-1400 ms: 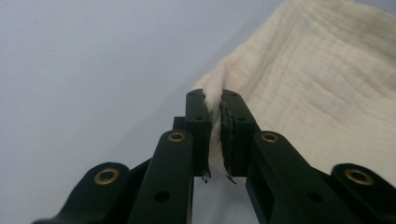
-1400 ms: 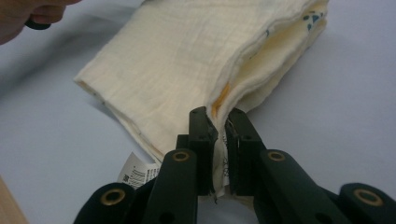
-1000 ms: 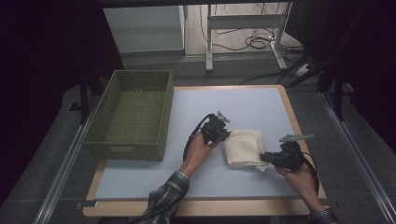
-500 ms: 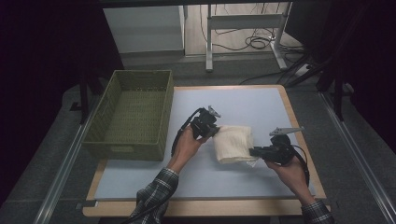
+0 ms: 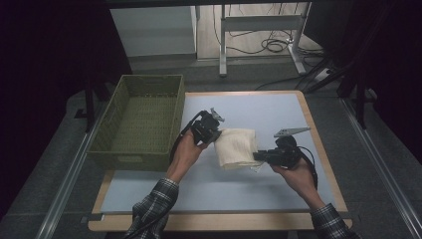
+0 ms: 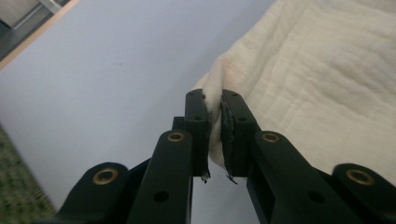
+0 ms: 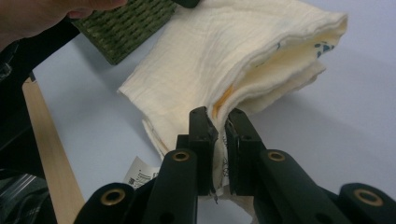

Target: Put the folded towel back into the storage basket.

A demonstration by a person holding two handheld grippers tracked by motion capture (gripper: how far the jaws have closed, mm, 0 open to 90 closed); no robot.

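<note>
Cream muslin, folded into a thick pad, sits at the centre of the high view: the folded cloth (image 5: 236, 148) hangs between two hand-held grippers over the pale blue table top (image 5: 278, 107). At its left edge the left gripper (image 5: 213, 133) pinches it; in the left gripper view the two black jaws are pressed together on a bunched corner of the cloth (image 6: 327, 74), with the fabric squeezed up between the pads and the blue surface spreading across the upper left of that frame. At the cloth's lower right edge the right gripper (image 5: 260, 156) grips it too; in the right gripper view its jaws are clamped on the layered edge of the cloth (image 7: 224, 60), whose open folds face the upper right of the frame and show a little orange and blue print inside. A white label (image 7: 140, 173) sticks out below the cloth, left of the jaws. Left of the cloth in the high view stands a green woven basket (image 5: 142, 122), just beside the left hand (image 5: 186, 152). The right hand (image 5: 293, 172) sits lower right, with plaid sleeves coming in from the bottom edge.
</note>
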